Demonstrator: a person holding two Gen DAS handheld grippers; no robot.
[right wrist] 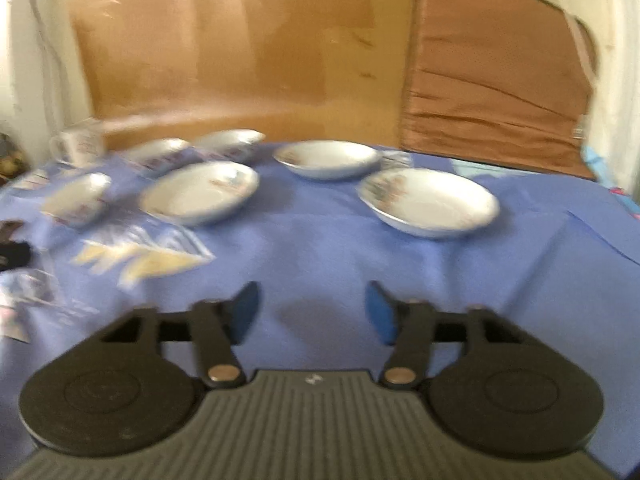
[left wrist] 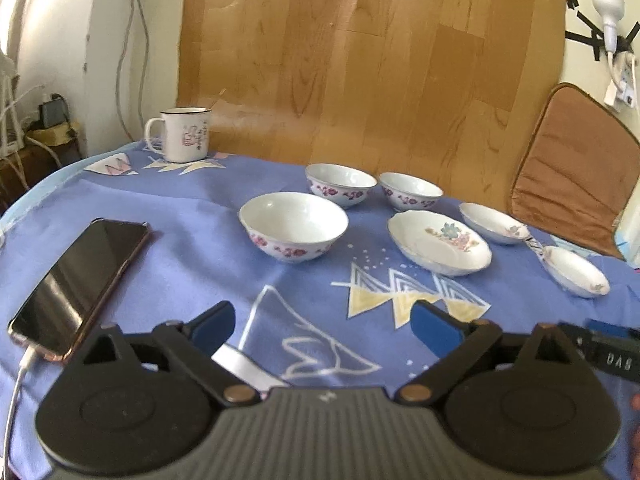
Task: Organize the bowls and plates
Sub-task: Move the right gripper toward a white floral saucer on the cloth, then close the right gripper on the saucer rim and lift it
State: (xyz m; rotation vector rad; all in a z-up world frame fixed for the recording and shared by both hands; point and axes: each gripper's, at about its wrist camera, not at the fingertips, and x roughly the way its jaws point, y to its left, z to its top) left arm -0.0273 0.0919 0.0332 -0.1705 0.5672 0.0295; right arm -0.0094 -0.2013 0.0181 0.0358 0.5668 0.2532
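Observation:
Three white bowls with purple flowers stand on the blue cloth: a large bowl point(left wrist: 293, 225) nearest, two smaller bowls point(left wrist: 341, 184) point(left wrist: 410, 191) behind it. To their right lie three shallow flowered plates point(left wrist: 439, 247) point(left wrist: 494, 224) point(left wrist: 578, 271). My left gripper point(left wrist: 322, 326) hovers open over the cloth in front of them, nothing between its blue pads. In the blurred right wrist view, three plates point(right wrist: 428, 202) point(right wrist: 326, 159) point(right wrist: 200, 192) lie ahead of my right gripper point(right wrist: 312, 312), which is open and empty above bare cloth. The bowls point(right wrist: 76, 198) sit far left.
A white enamel mug point(left wrist: 184, 134) stands at the table's back left. A dark phone point(left wrist: 80, 284) on a white cable lies at the left. A wood-grain board point(left wrist: 360, 60) and a brown cushion point(left wrist: 576, 168) lean behind the table. The right gripper's tip point(left wrist: 608, 350) shows at the lower right.

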